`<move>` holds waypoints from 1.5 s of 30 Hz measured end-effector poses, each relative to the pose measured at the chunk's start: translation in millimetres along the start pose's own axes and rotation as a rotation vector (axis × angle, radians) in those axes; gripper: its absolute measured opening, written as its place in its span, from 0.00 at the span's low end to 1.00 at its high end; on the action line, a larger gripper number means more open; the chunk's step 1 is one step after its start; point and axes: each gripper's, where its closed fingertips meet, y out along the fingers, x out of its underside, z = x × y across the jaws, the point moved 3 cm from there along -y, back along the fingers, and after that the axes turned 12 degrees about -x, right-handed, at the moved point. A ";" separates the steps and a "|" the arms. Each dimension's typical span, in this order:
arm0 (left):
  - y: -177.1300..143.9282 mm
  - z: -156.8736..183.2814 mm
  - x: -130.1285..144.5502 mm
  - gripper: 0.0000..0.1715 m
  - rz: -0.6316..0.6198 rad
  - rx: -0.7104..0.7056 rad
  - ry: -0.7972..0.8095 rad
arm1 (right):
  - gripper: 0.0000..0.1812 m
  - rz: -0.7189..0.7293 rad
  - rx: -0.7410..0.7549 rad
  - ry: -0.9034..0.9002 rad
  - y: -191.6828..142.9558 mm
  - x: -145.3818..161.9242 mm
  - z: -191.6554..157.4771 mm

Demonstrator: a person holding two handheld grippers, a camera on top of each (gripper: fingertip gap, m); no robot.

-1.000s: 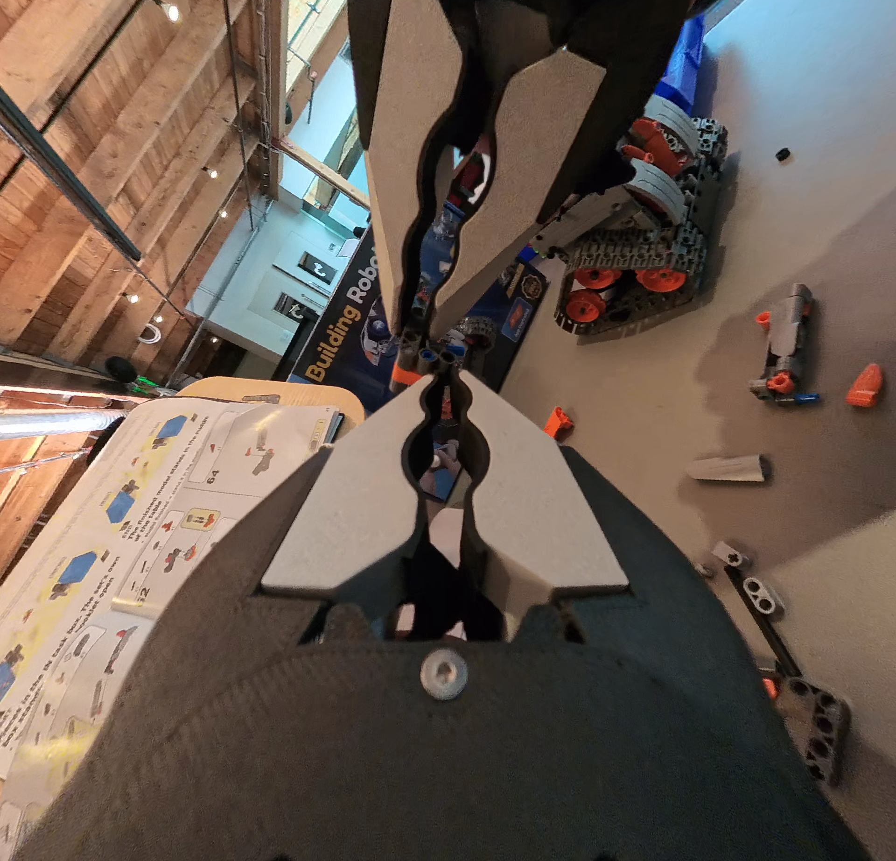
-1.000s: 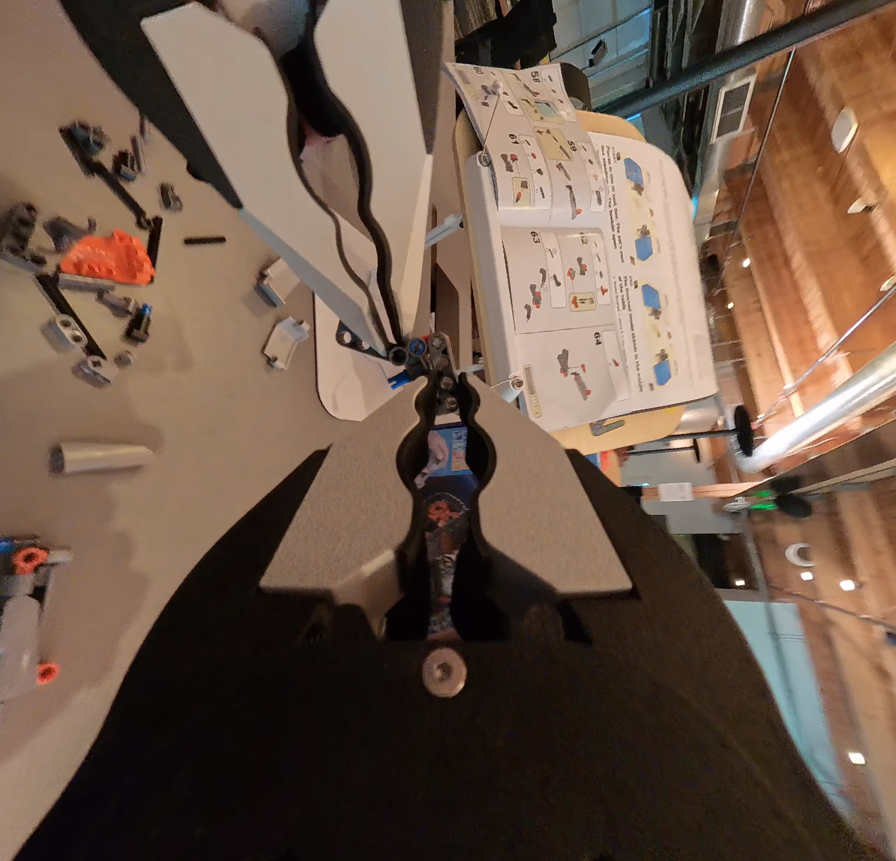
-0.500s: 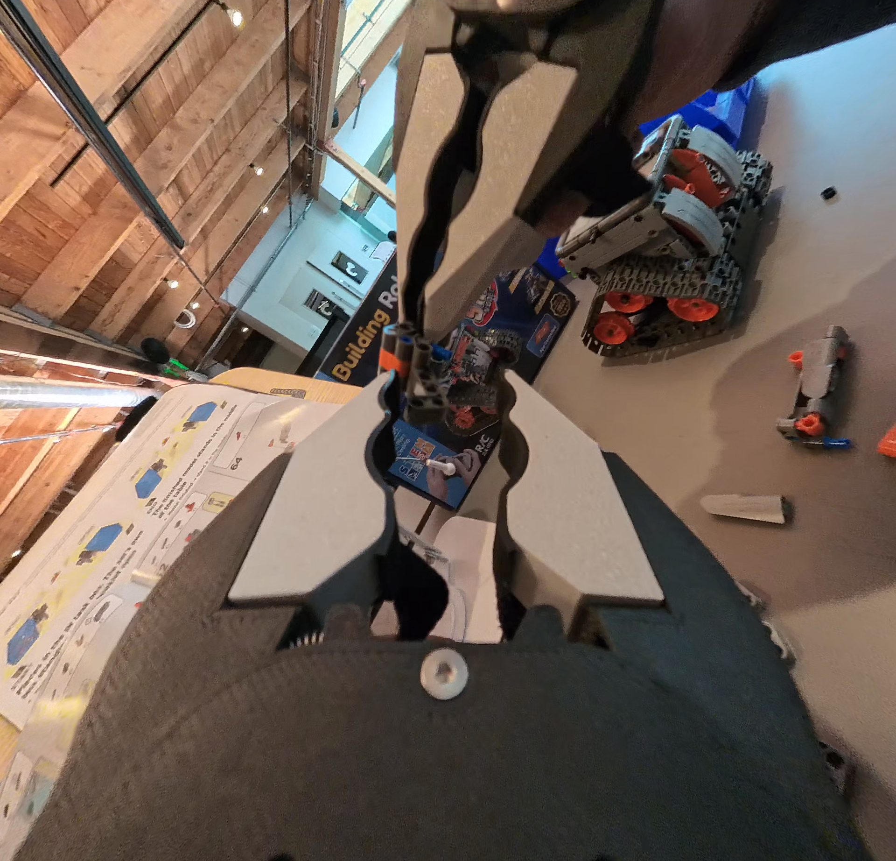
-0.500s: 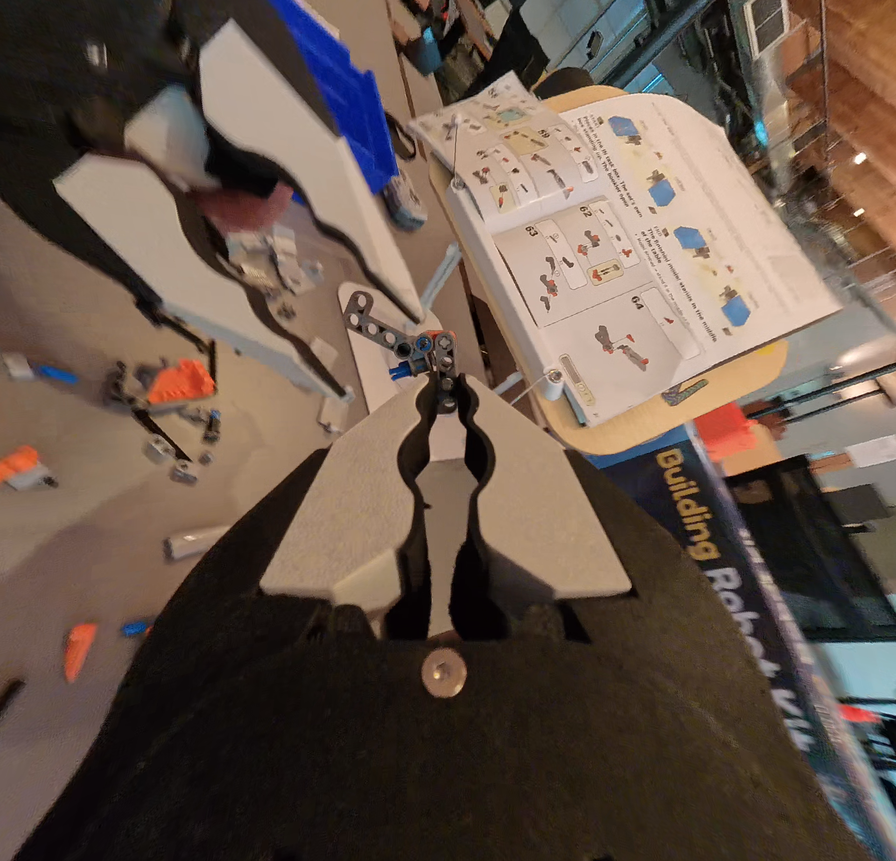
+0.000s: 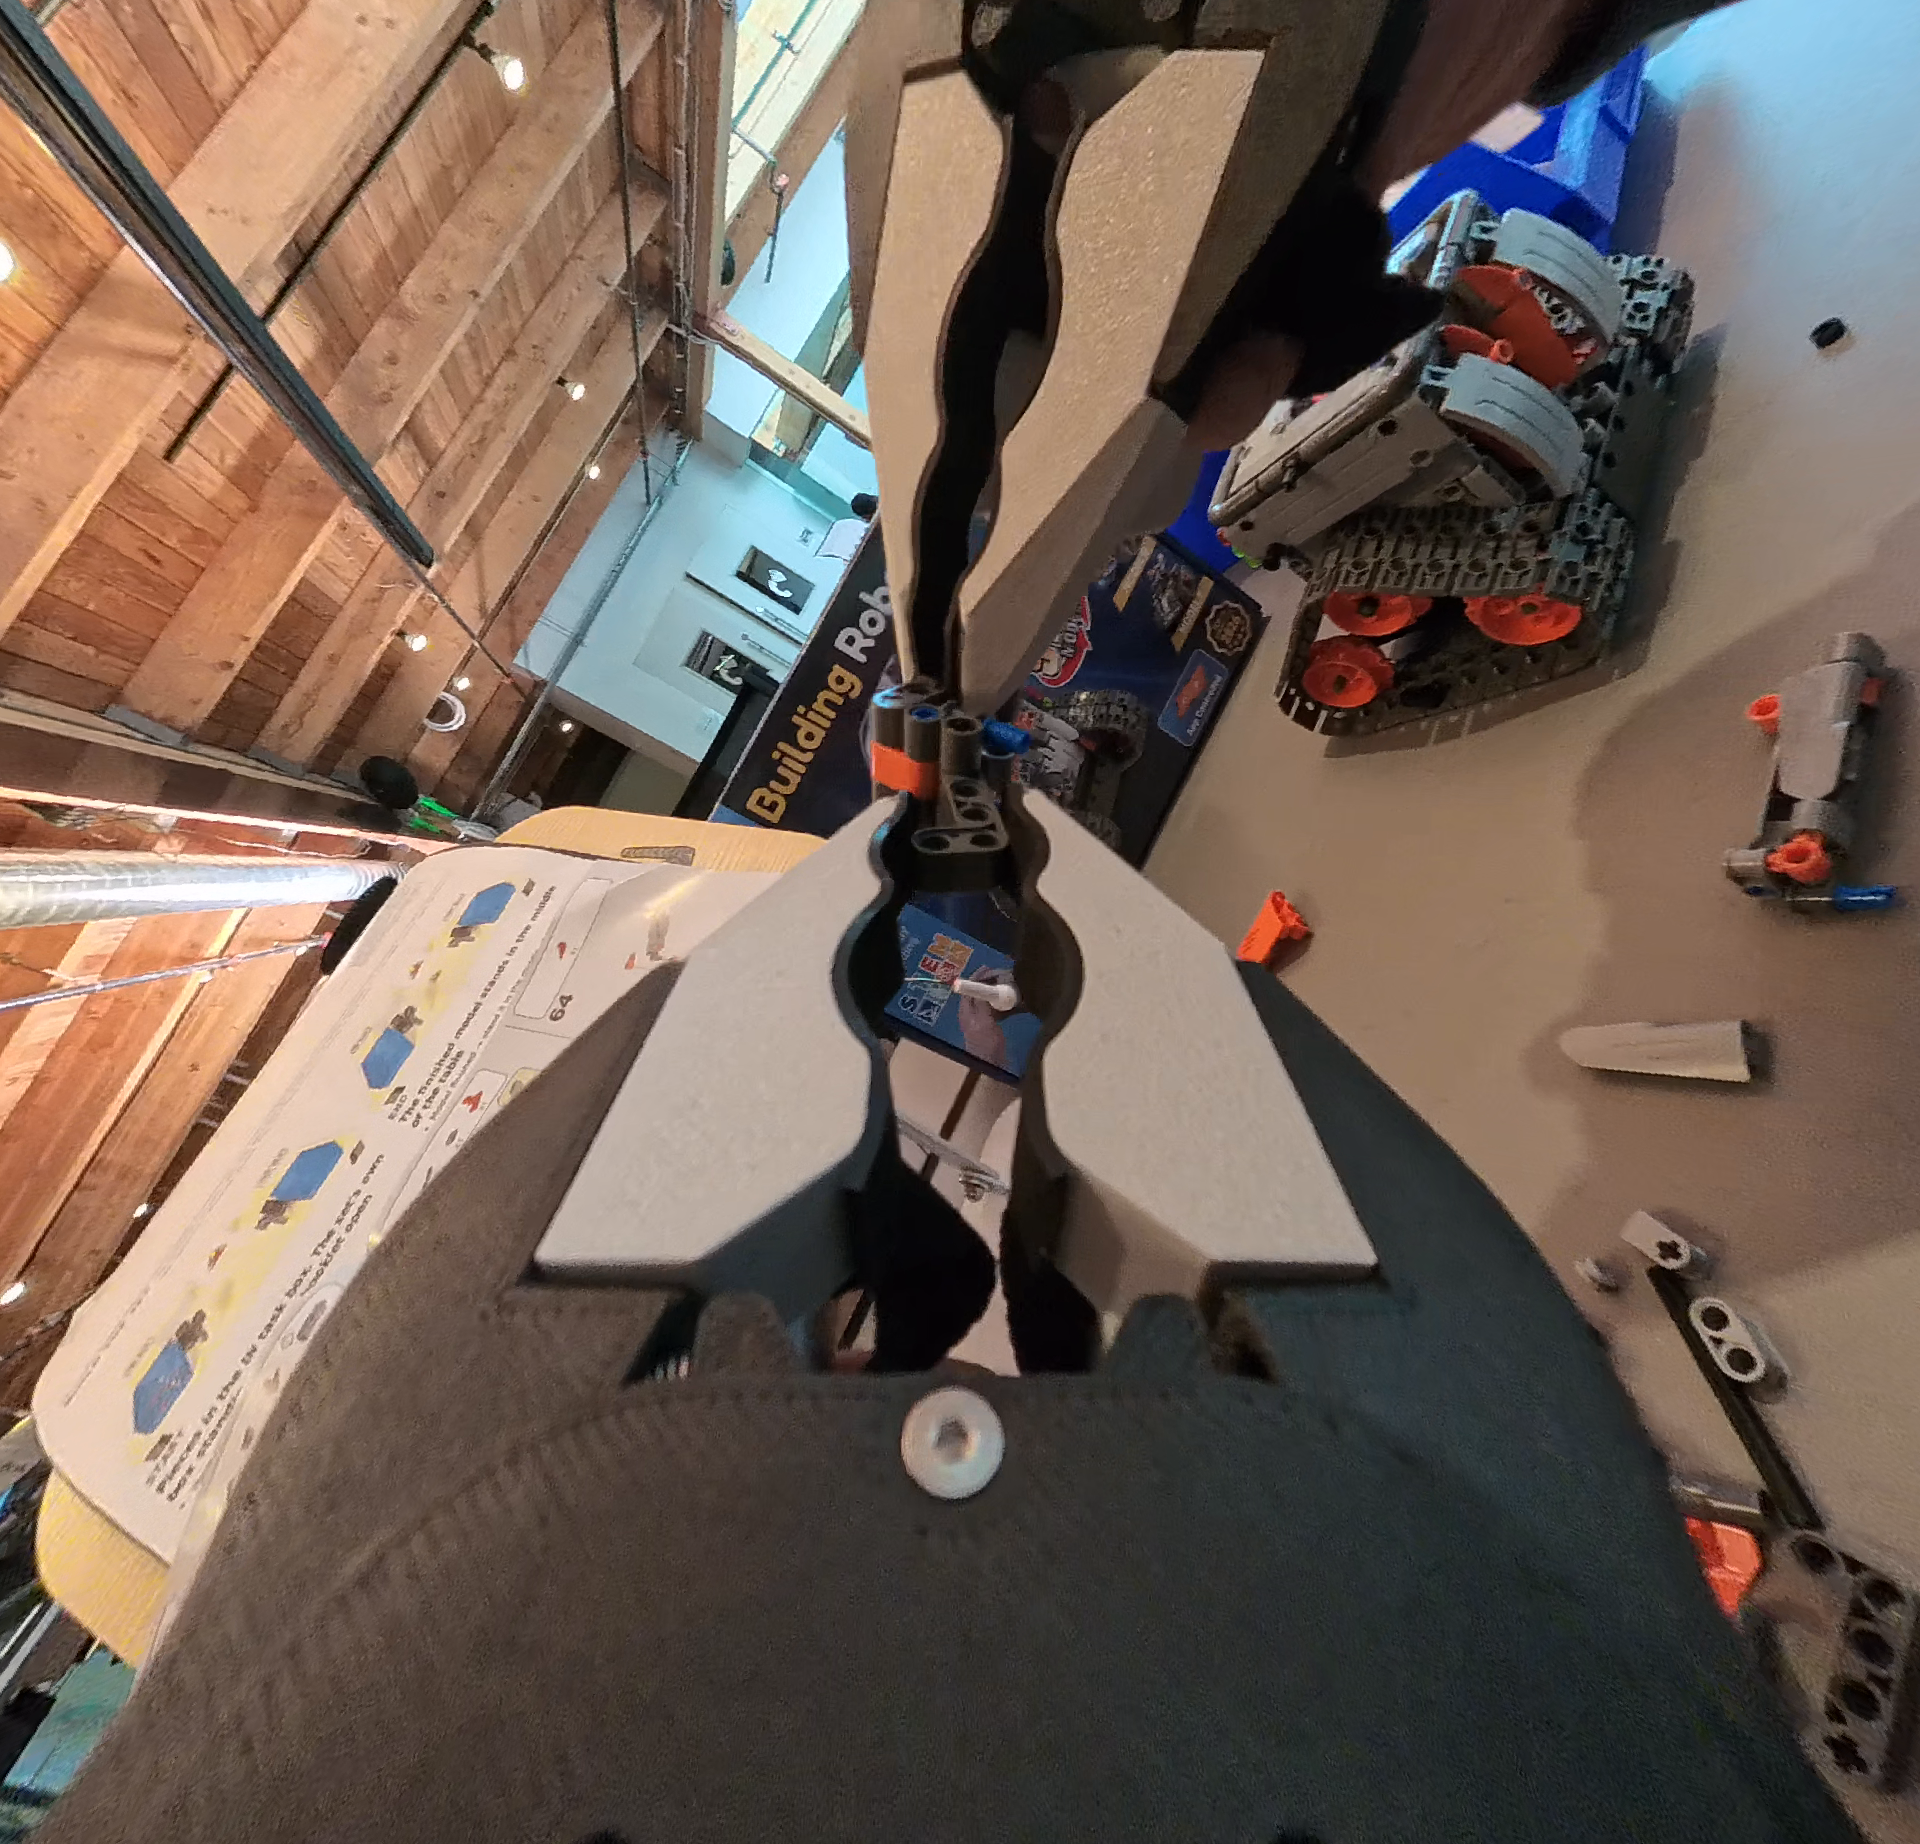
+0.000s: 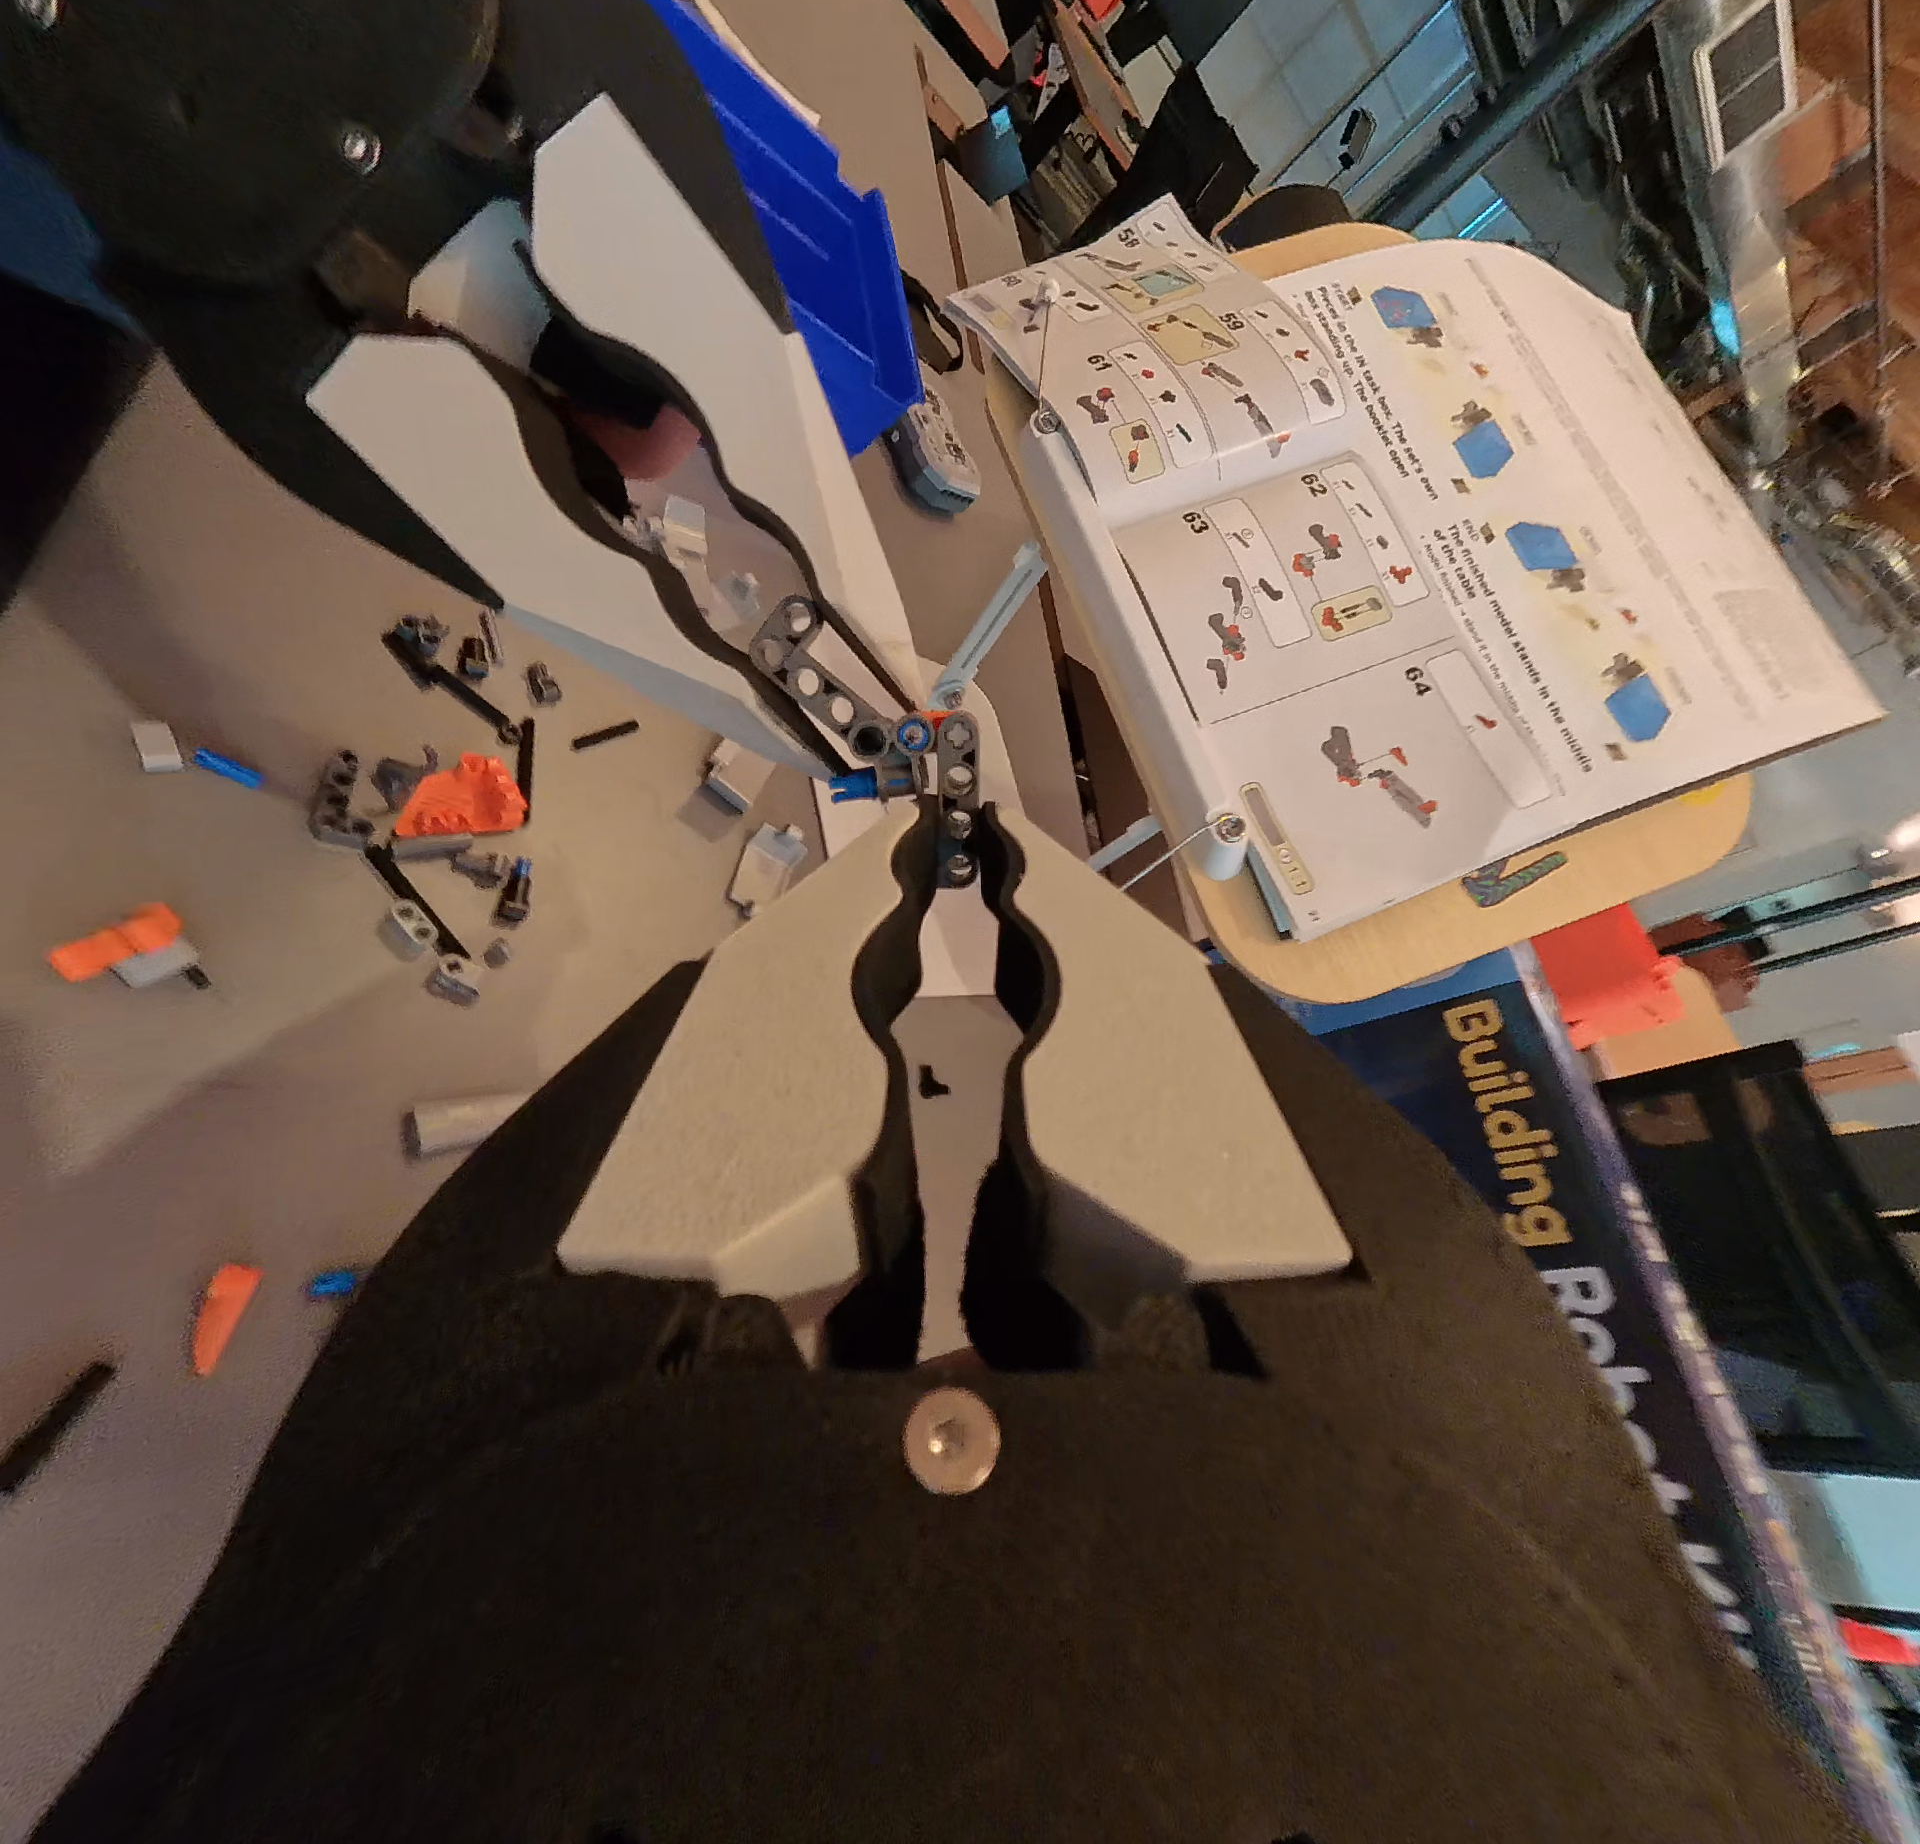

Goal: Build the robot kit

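Small dark grey holed-beam assembly with blue pins and an orange collar [image 5: 940,771], held in mid-air above the grey table [image 5: 1455,921]. Left gripper [image 5: 951,838] clenched on its lower beam, pointing up at the right gripper [image 5: 935,667]. Right gripper [image 6: 951,828] clamped on the short beam, tip to tip with the left gripper [image 6: 883,714]. Open instruction booklet [image 6: 1351,568] propped just beyond.

Beige table [image 5: 1455,911] surface beneath the tool, matte, with soft shadows across it. Wooden plank ceiling [image 5: 312,288] with beams ahead-left of the tool, dark metal rod [image 5: 208,267] crossing it, small spot lamps [image 5: 509,73] lit. Silver duct [image 5: 177,885] to the left. Pale walls and bright windows [image 5: 790,267] beyond, straight ahead.
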 end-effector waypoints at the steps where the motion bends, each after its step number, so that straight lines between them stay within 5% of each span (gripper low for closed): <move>1: -0.2 0.6 -0.4 0.08 -0.003 0.012 -0.008 | 0.03 -0.018 0.007 -0.031 -0.5 0.1 -0.9; 28: -14.4 16.2 0.4 0.08 0.055 0.296 -0.148 | 0.04 -0.348 0.153 -0.693 1.7 -6.6 -22.8; 38: -9.7 -3.7 -3.7 0.08 0.102 0.162 -0.231 | 0.14 -0.171 0.167 -0.282 -11.9 -6.6 5.2; 45: -9.2 -7.0 -6.1 0.08 0.114 0.148 -0.259 | 0.04 -0.032 0.124 -0.163 -8.8 -12.9 3.8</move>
